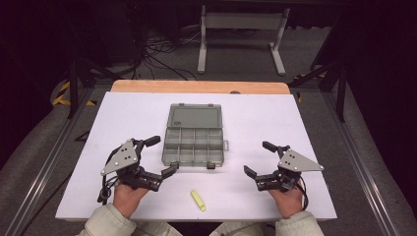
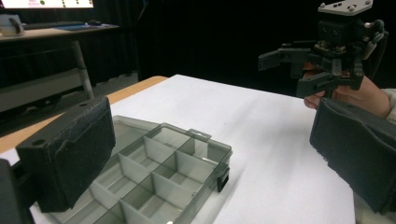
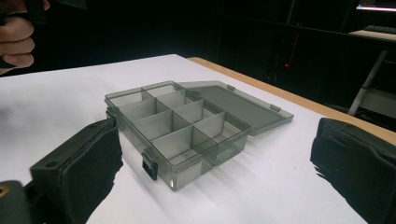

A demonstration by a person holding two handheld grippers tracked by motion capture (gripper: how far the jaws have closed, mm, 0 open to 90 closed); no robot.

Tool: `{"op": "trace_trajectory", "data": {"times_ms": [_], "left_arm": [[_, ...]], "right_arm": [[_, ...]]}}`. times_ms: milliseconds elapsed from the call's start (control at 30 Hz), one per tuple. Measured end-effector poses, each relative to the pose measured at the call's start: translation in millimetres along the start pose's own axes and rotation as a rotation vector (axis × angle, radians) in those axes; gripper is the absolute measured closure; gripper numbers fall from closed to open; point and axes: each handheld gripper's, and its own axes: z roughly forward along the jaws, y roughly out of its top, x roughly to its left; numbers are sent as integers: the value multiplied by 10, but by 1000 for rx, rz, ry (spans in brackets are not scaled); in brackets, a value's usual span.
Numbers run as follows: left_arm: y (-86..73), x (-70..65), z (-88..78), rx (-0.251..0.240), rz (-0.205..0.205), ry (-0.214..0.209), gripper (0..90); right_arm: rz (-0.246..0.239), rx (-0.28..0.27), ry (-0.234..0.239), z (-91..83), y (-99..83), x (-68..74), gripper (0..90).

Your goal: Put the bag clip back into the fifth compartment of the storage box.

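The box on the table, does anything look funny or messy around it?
Nothing is spilled or broken. The compartment box lies open with its lid flat behind it and the compartments that show look empty. A small yellow piece lies alone outside the box near the table's front edge.

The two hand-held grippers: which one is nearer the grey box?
The left hand-held gripper. One of its jaws nearly reaches the box's front left corner, while the right hand-held gripper is separated from it by a stretch of white table.

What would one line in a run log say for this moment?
left gripper: open, empty | right gripper: open, empty | compartment box: lid open, compartments look empty, between grippers | yellow stick: on table near front edge
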Motion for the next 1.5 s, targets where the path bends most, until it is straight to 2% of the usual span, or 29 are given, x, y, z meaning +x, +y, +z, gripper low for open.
{"op": "trace_trajectory", "data": {"times_ms": [100, 167, 367, 800, 967, 1067, 1133, 1333, 1433, 1467, 1500], "left_arm": [[19, -24, 67, 17, 11, -18, 8], [25, -42, 109, 9, 8, -27, 8], [42, -58, 172, 25, 14, -47, 8], [78, -133, 386, 19, 14, -100, 16], [71, -121, 412, 36, 7, -126, 55], [67, -121, 414, 57, 1, -162, 168], [69, -129, 413, 84, 8, -193, 337], [100, -162, 434, 175, 52, -278, 755], [122, -186, 454, 216, 71, -309, 884], [138, -188, 468, 244, 81, -328, 898], [145, -199, 486, 271, 83, -328, 899]], "right_arm": [[2, -2, 1, -1, -1, -4, 18], [3, -2, 2, -4, 0, -5, 18], [3, -2, 1, -5, -1, -5, 18], [5, -1, 5, -5, -2, -10, 19], [6, 2, 6, -3, -3, -12, 19], [6, 3, 5, -3, -3, -11, 20], [5, 4, 3, -6, -2, -8, 20], [6, 4, 1, -16, -2, -10, 20], [3, 7, -2, -28, -4, -12, 21], [7, 2, -4, -32, -5, -12, 21], [9, -1, -3, -38, -4, -14, 21]]}}
